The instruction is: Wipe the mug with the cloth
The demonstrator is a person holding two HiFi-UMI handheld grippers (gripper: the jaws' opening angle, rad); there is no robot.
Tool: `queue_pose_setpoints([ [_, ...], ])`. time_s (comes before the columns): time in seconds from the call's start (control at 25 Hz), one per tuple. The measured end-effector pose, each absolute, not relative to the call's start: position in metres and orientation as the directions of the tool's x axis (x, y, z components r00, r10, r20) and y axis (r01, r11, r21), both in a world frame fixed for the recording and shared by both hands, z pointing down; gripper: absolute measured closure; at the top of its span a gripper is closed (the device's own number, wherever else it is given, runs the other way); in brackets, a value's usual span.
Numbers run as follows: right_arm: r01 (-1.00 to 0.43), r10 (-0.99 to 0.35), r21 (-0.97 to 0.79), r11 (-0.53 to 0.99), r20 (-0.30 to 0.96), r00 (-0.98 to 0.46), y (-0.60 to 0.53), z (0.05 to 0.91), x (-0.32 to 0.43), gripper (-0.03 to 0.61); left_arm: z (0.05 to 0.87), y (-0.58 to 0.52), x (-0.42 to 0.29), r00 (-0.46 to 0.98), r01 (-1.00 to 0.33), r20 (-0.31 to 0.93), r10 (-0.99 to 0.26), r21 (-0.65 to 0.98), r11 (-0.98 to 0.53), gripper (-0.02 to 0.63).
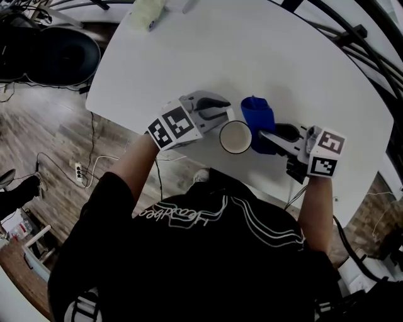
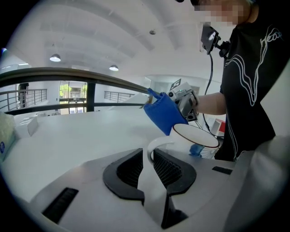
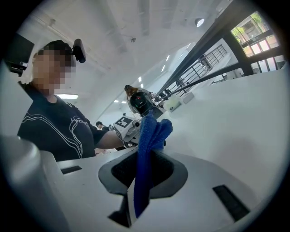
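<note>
White table (image 1: 252, 56), cloth (image 1: 257, 116) beside mug (image 1: 235, 137), pale bundle (image 1: 148, 11) at edge

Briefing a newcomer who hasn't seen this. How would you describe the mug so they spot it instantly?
At the near edge of the white table, look between the left gripper and the right gripper. The mug is there, its handle in the left jaws: white, dark-rimmed, unlike the blue cloth beside it.
</note>
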State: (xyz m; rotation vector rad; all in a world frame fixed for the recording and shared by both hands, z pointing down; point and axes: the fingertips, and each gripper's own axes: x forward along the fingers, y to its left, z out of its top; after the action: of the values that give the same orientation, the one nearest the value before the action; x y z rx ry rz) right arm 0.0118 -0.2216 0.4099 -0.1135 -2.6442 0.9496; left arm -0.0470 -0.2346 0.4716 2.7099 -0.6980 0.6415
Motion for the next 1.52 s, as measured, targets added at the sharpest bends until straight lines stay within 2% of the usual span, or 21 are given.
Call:
queue_pose_setpoints([
  [0.12, -0.015, 0.212, -0.634, 0.773, 0.281, -0.936, -0.219, 0.411, 0.007, 0.531, 0.472, -0.229, -0.047, 0.793, -0.498, 0.475, -0.381, 0.146, -0.855, 0.562],
  [0.6, 0.084, 0.358, -0.678, 0.730, 0.275, -0.892, -0.220, 0.423, 0.006, 0.531, 0.471, -0.235, -0.039, 0.781, -0.552, 0.462, -0.421, 0.194, -0.811, 0.571],
  [1.0, 0.092, 0.402, -0.718, 0.690, 0.274, -0.874, -0.222, 0.437, 0.002, 0.531, 0.468, -0.236, -0.038, 0.774, -0.577, 0.454, -0.442, 0.216, -0.788, 0.572],
  [1.2, 0.031, 0.387, -0.730, 0.682, 0.324, -0.863, -0.226, 0.448, 0.000, 0.531, 0.465, -0.236, -0.037, 0.765, -0.591, 0.455, -0.456, 0.216, -0.777, 0.572],
  [1.52, -0.115, 0.280, -0.697, 0.708, 0.428, -0.859, -0.223, 0.458, -0.009, 0.531, 0.464, -0.229, -0.045, 0.751, -0.612, 0.456, -0.478, 0.207, -0.763, 0.572],
])
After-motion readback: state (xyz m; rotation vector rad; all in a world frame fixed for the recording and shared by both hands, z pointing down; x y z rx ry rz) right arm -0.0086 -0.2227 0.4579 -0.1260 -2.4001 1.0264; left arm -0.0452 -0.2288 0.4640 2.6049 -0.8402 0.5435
